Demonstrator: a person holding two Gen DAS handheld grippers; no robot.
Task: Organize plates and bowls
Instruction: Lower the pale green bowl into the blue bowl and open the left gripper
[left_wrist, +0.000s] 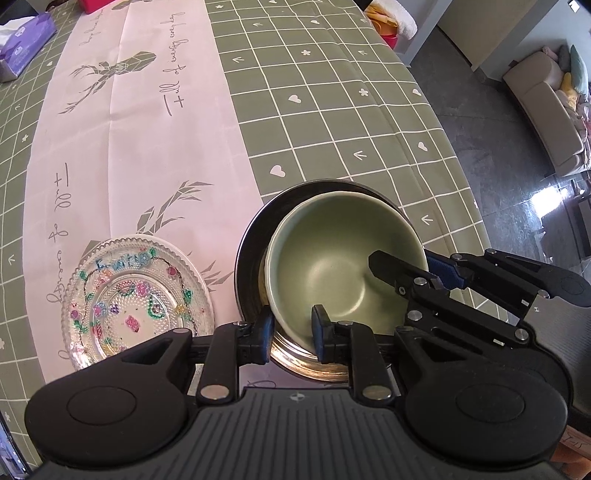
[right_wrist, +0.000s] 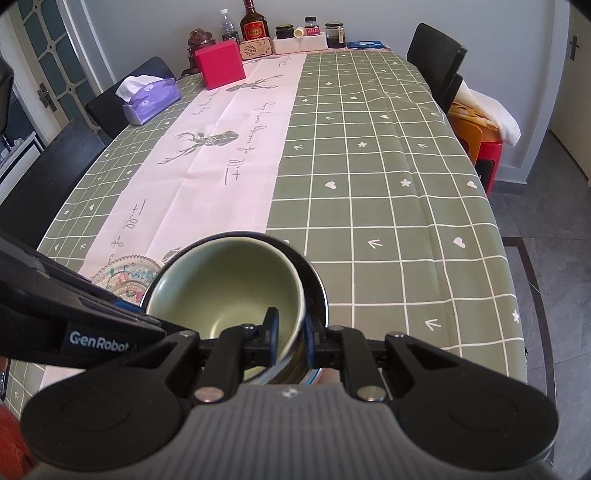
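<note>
On the near rim of the green bowl (left_wrist: 332, 266), the left gripper (left_wrist: 293, 334) is clamping; the right gripper (right_wrist: 291, 341) is pinching its right rim. The bowl is sitting inside a steel bowl (left_wrist: 255, 236) on the worktop (left_wrist: 332, 110), beside a glass plate (left_wrist: 136, 299)

The bowl (left_wrist: 332, 266) sits inside the metal bowl (left_wrist: 255, 236) near the table's (left_wrist: 332, 110) front edge, with the glass plate (left_wrist: 136, 299) just left.
</note>
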